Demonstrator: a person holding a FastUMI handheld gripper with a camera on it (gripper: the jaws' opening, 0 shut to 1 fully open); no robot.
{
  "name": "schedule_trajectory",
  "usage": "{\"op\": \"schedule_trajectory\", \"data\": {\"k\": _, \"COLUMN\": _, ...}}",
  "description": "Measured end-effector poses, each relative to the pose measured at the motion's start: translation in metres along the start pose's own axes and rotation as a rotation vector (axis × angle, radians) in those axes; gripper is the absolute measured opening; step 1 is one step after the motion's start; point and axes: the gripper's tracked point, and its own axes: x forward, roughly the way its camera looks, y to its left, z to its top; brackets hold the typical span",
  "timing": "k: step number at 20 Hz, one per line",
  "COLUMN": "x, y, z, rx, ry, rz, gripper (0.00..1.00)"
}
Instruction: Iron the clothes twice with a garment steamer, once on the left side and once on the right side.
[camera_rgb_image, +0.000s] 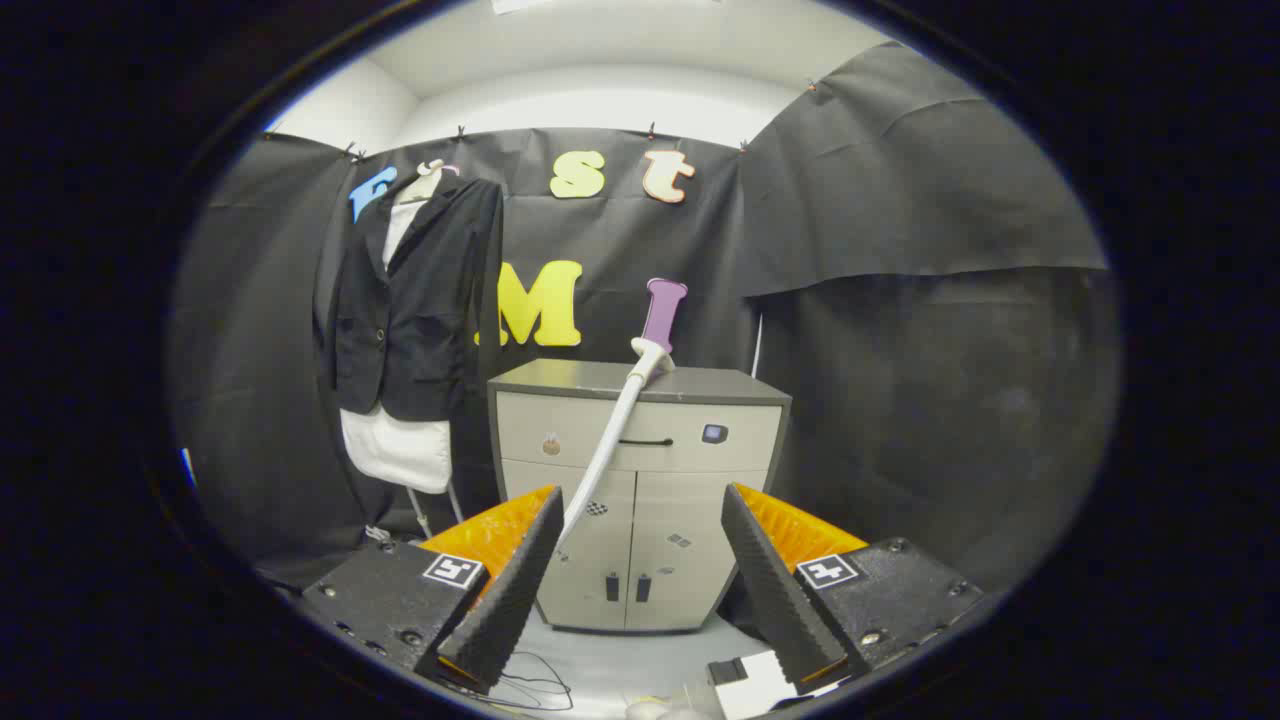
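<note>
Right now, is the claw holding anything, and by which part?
Nothing is held. The claw is open with nothing between its fingers; the garment steamer leans on the cabinet beyond them.

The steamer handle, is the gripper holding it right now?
No. The gripper is open and empty, while the steamer handle rests on the cabinet beyond the fingers.

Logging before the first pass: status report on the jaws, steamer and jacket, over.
Gripper open, jaws empty. Steamer head upright on cabinet, beyond the jaws, hose trailing down. Jacket hangs beside cabinet, untouched.
</note>
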Motion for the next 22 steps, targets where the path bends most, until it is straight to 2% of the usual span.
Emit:
{"op": "schedule_trajectory", "data": {"k": 12, "x": -0.033, "y": 0.018, "z": -0.003, "rx": -0.021, "ry": -0.004, "rz": -0.028, "gripper": 0.99}}
{"op": "schedule_trajectory", "data": {"k": 22, "x": -0.006, "y": 0.022, "z": -0.001, "rx": -0.004, "ry": 0.013, "rz": -0.013, "gripper": 0.99}}
